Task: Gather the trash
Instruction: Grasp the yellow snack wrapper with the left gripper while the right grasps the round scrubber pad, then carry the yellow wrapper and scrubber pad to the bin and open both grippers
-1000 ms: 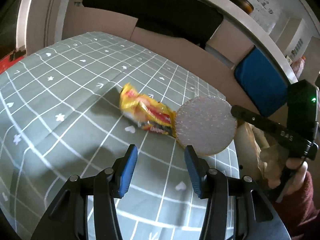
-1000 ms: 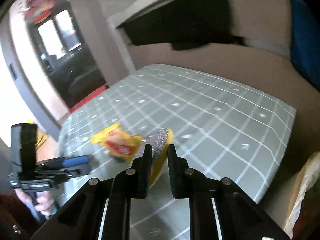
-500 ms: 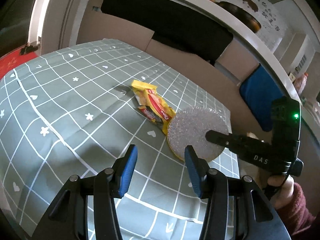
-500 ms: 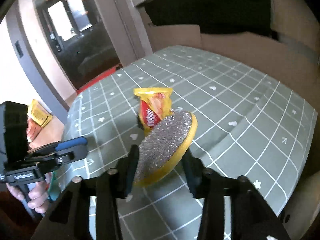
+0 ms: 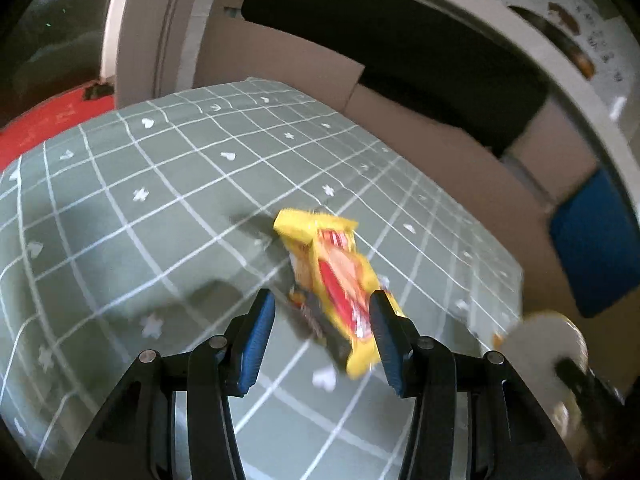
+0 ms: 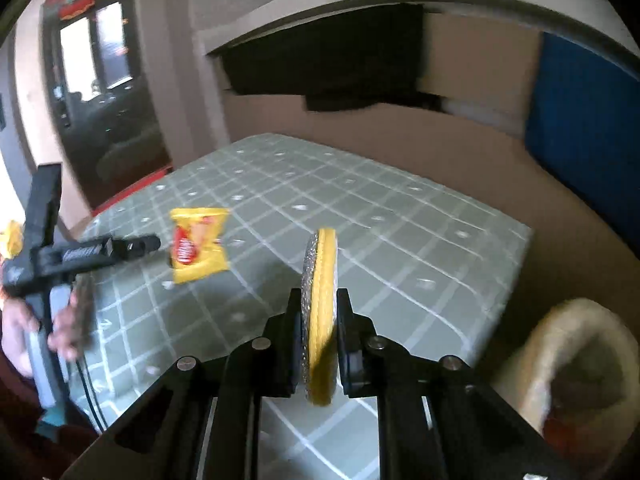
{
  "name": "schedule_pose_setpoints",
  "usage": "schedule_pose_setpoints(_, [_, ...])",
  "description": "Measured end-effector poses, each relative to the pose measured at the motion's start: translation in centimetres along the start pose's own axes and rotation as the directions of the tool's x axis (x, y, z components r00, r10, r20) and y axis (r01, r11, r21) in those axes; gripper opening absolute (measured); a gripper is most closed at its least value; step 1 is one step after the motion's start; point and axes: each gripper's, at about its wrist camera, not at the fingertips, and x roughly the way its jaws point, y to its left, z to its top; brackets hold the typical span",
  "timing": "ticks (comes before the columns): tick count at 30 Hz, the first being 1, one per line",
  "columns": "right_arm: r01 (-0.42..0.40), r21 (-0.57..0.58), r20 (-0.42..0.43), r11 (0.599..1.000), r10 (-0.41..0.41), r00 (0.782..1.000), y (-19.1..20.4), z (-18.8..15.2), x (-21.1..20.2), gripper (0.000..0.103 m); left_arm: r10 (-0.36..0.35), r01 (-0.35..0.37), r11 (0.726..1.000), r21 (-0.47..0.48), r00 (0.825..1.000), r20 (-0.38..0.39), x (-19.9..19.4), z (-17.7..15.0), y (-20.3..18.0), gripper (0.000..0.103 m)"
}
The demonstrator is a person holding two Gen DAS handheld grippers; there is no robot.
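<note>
Reaching with my left gripper (image 5: 322, 332), fingers wide around the yellow snack wrapper (image 5: 332, 280) on the table (image 5: 120, 200), I may nudge it away (it looks light), while my right gripper (image 6: 319, 334), closing on the round scouring pad (image 6: 320, 280), could let it slip.

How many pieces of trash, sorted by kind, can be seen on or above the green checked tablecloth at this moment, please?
Yellow snack wrapper: 1, lying on the tablecloth between the open jaws of the left gripper.
Round scouring pad: 1, clamped on edge in the closing right gripper.
Total: 2
</note>
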Motion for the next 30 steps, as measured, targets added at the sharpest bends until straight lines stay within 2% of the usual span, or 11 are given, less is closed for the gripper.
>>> schedule_pose_setpoints(6, [0.003,0.055,0.018,0.998,-0.004,1.0,-2.3,-1.4,-0.1,0.014,0.112,-0.112,0.993,-0.019,0.994,-0.012,3.8,1.4,-1.6,0.05])
schedule_pose_setpoints(9, [0.001,0.054,0.03,0.999,-0.002,1.0,-2.4,-1.7,0.0,0.014,0.139,-0.139,0.99,-0.016,0.99,-0.023,4.8,1.5,-2.1,0.05])
schedule_pose_setpoints(11, [-0.014,0.06,0.037,0.998,0.011,0.999,-2.6,-1.9,-0.1,0.014,0.133,-0.133,0.991,-0.001,0.991,-0.021,5.1,1.5,-2.3,0.05])
schedule_pose_setpoints(13, [-0.026,0.066,0.04,0.997,0.023,0.999,-2.6,-2.0,0.1,0.018,0.113,-0.113,0.994,0.008,0.993,-0.022,5.2,1.4,-2.5,0.045])
schedule_pose_setpoints(15, [-0.044,0.07,0.042,0.997,0.041,0.998,-2.5,-2.1,0.2,0.018,0.084,-0.084,0.996,0.022,0.996,-0.031,5.2,1.3,-2.6,0.032])
schedule_pose_setpoints(17, [-0.071,0.074,0.04,0.995,0.069,0.997,-2.3,-2.2,0.5,0.019,0.064,-0.063,0.997,0.055,0.998,-0.025,4.8,1.0,-3.1,0.024])
schedule_pose_setpoints(20, [-0.078,0.057,0.031,0.995,0.076,0.997,-1.7,-2.2,1.0,0.019,0.043,-0.042,0.993,0.114,0.999,-0.007,3.8,0.5,-4.0,0.02])
schedule_pose_setpoints(26, [-0.074,0.04,-0.012,0.996,0.075,0.997,-0.9,-2.1,2.1,0.019,0.004,-0.013,0.979,0.202,0.999,0.043,1.0,-0.8,-5.7,0.018])
schedule_pose_setpoints(30, [-0.071,0.054,-0.02,0.996,0.072,0.997,-1.0,-1.8,2.0,0.015,-0.017,-0.003,0.97,0.244,0.997,0.08,-0.9,-1.1,-7.1,0.017])
